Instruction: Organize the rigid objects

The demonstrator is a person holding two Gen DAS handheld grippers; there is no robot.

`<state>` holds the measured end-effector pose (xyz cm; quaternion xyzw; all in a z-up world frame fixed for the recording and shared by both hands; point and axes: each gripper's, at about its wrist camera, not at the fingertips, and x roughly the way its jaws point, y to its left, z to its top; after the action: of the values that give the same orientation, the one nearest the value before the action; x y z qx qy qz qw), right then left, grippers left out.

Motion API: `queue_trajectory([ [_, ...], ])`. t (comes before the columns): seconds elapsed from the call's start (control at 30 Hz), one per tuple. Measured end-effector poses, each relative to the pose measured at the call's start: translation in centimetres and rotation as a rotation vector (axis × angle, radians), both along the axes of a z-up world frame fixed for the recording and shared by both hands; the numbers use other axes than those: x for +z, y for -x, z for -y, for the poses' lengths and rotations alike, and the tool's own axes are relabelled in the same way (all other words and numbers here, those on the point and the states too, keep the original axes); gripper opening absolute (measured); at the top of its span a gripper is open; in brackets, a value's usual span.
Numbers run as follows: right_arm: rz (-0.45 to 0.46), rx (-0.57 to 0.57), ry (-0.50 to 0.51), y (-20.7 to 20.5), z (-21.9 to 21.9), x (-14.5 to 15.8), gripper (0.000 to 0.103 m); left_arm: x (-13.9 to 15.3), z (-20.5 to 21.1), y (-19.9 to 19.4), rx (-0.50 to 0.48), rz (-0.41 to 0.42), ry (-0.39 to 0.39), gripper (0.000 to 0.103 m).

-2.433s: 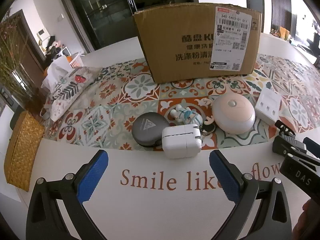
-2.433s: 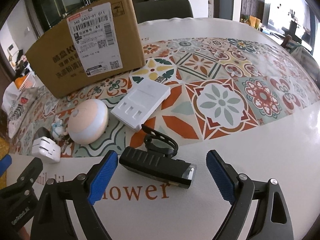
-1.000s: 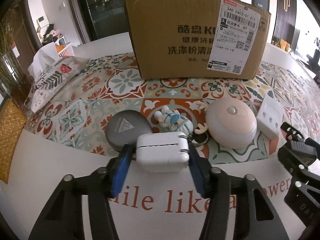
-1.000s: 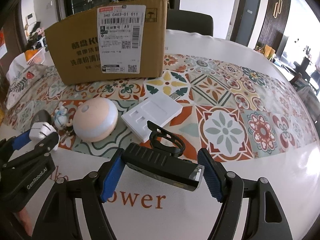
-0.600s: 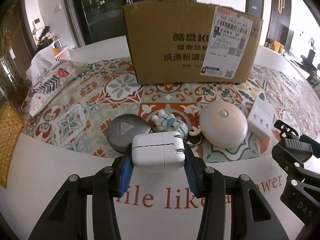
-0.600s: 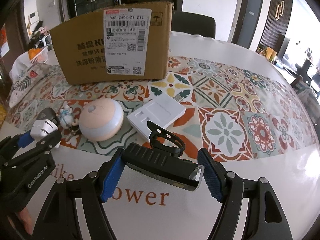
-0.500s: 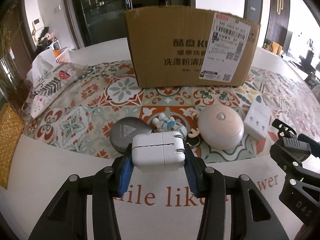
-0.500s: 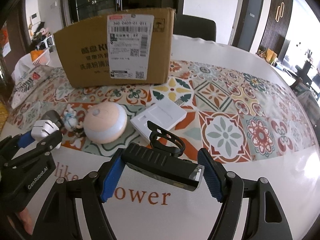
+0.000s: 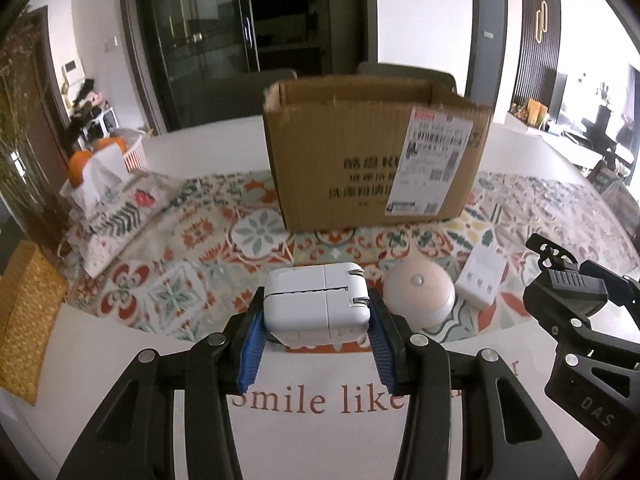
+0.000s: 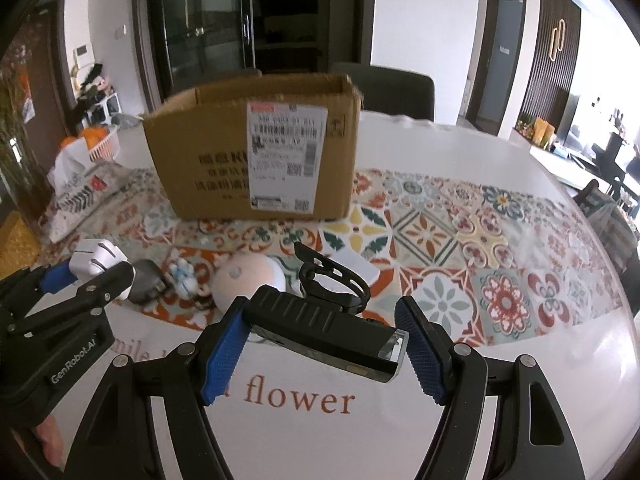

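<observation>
1. The left gripper (image 9: 316, 320) is clamped on a white charger (image 9: 316, 303), a blue pad pressed on each side. The charger sits clear of the counter (image 9: 100, 364), its folded prongs on the right face.
2. The right gripper (image 10: 322, 344) holds a black bike light (image 10: 320, 332) crosswise between its blue pads. The light's lens end points right and its strap loop stands up at the back.
3. Both held things hang over the white front strip of the counter, above the printed red-brown lettering.
4. An open cardboard box (image 9: 376, 160) stands upright on the patterned mat (image 10: 500, 256), beyond both grippers. A white shipping label is stuck on its near face.
5. On the mat between the box and the grippers lies a round peach-coloured lamp (image 9: 419, 296). Just to its right is a flat white tray (image 9: 480, 280).
6. In the right wrist view a small figurine (image 10: 185, 276) and a dark grey case (image 10: 146, 286) lie left of the lamp. They are partly hidden behind the left gripper.
7. At the far left of the counter are a patterned pouch (image 9: 120, 216), a white basket with oranges (image 9: 120, 152), and a woven yellow box (image 9: 28, 316) at the edge.
</observation>
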<state>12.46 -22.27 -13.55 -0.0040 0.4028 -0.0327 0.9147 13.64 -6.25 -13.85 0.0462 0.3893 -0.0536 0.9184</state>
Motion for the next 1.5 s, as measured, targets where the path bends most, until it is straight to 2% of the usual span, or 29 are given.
queue_trajectory([
  [0.37, 0.104, 0.011, 0.0, 0.5, -0.7, 4.4, 0.073, 4.5, -0.9, 0.4, -0.011, 0.074, 0.016, 0.046],
  [0.97, 0.242, 0.023, 0.014, 0.0, -2.4, 10.4, 0.073, 9.5, -2.5, -0.3, -0.027, 0.165, 0.043, 0.046],
  [1.5, 0.295, 0.032, 0.0, -2.0, -2.1, 12.7, 0.073, 11.8, -2.2, -2.4, -0.05, 0.221, 0.032, 0.046],
])
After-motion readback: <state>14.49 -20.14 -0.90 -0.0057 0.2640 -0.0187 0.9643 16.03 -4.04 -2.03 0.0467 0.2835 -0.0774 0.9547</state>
